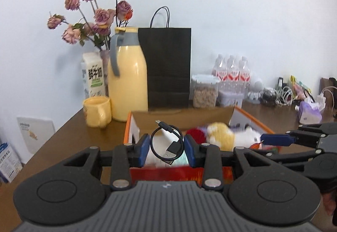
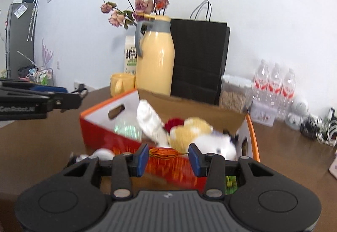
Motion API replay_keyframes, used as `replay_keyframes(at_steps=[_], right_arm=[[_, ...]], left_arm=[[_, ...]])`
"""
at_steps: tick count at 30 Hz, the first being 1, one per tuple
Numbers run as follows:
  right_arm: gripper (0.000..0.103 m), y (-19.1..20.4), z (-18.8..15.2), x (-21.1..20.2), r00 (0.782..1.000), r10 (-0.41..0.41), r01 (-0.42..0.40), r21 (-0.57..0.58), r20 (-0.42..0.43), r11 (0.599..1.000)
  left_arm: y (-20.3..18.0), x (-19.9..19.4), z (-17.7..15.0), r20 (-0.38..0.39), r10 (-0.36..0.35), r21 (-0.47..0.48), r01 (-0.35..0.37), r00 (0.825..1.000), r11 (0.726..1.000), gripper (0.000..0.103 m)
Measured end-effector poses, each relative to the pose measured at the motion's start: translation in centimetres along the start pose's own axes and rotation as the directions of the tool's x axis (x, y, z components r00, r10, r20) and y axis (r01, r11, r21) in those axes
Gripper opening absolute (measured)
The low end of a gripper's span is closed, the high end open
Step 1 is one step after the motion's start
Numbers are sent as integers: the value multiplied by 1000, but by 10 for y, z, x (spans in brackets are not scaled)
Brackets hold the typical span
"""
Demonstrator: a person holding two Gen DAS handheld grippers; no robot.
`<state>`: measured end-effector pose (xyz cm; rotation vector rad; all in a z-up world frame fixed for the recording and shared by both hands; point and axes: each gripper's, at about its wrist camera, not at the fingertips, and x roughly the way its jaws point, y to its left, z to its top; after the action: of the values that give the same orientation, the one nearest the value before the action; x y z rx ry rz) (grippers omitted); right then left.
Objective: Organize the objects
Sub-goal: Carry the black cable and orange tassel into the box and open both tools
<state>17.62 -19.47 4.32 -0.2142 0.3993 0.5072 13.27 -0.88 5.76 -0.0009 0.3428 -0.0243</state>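
Left wrist view: the left gripper (image 1: pixel 166 147) is seen with its jaws clenched on a coiled black USB cable (image 1: pixel 166 143), held above the near end of the orange box (image 1: pixel 256 120); the box stands on the brown surface (image 1: pixel 69 135) in front of the yellow jug (image 1: pixel 128 82) and black paper bag (image 1: pixel 167 67); plush toys (image 1: pixel 223 136) already lie inside; the right gripper (image 1: pixel 276 139) enters from the right.

Right wrist view: the right gripper (image 2: pixel 167 159) is shown grasping an orange dried lantern pod (image 2: pixel 165 153) by its ends, over the box's near wall; a white packet (image 2: pixel 151 122) leans inside the box.

Risk, as judged: the springy cable may uncoil and hang over the rim if released too high; the brittle pod may be crushed by tighter jaws; the two grippers, near each other over one box, may collide.
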Motion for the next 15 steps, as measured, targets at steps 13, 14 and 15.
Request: replay_keyframes(at_steps=[13, 14, 15], right_arm=[[40, -35, 29, 87, 987, -158, 158, 74, -5, 985], [40, -40, 26, 90, 985, -170, 170, 84, -11, 982], [40, -46, 23, 94, 984, -175, 176, 97, -21, 980]], left_arm=[[1, 101, 23, -36, -4, -69, 1, 999, 998, 37], [2, 106, 21, -42, -2, -81, -1, 999, 997, 37], [3, 111, 18, -51, -4, -83, -1, 999, 997, 37]])
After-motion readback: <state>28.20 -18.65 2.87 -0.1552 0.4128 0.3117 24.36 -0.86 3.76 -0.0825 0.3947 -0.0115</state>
